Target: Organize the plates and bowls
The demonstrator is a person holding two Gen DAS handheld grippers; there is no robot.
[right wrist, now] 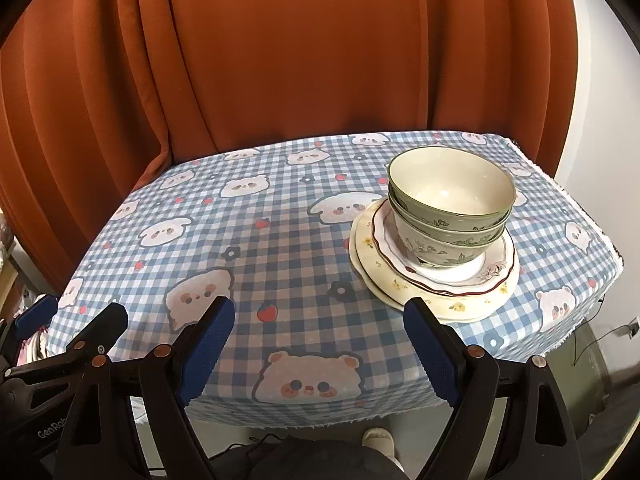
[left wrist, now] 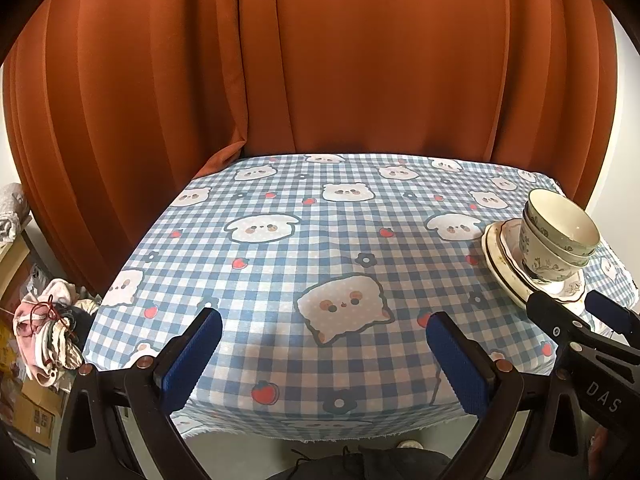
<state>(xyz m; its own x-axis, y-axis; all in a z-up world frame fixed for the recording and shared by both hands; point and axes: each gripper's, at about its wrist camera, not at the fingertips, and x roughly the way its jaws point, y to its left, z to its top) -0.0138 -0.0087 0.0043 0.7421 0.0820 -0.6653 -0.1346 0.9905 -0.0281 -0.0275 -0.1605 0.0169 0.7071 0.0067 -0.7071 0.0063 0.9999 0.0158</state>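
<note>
On the right side of the table (right wrist: pixel 280 248), a stack of crockery sits on the blue checked cloth: three bowls (right wrist: pixel 450 200) nested one inside another, standing upright on a pile of plates (right wrist: pixel 432 280). The top plate has a wavy dark-red rim and a pale flower print; beneath it lies a wider cream plate with small yellow flowers, and from the left wrist view a further rim seems to show below that — how many plates there are in all I cannot tell. The uppermost bowl is green outside, cream inside, and holds nothing.

In the right wrist view the stack sits at about one o'clock from the right gripper (right wrist: pixel 320 344), whose blue-padded fingers (right wrist: pixel 206 352) are spread wide apart with only tablecloth between them. Its right finger reaches just short of the near rim of the lowest plate; whether it touches is unclear.

In the left wrist view the same bowls (left wrist: pixel 558 236) and plates (left wrist: pixel 504 268) lie at about two o'clock, well apart from the left gripper (left wrist: pixel 324 356), which likewise stands wide open over the cartoon-animal print near the table's front edge, holding nothing. The other tool's black arm shows at four o'clock, just in front of the plates.

An orange curtain (left wrist: pixel 320 60) hangs behind the table — at nine o'clock, off the table, a heap of cloth (left wrist: pixel 48 332) is visible
</note>
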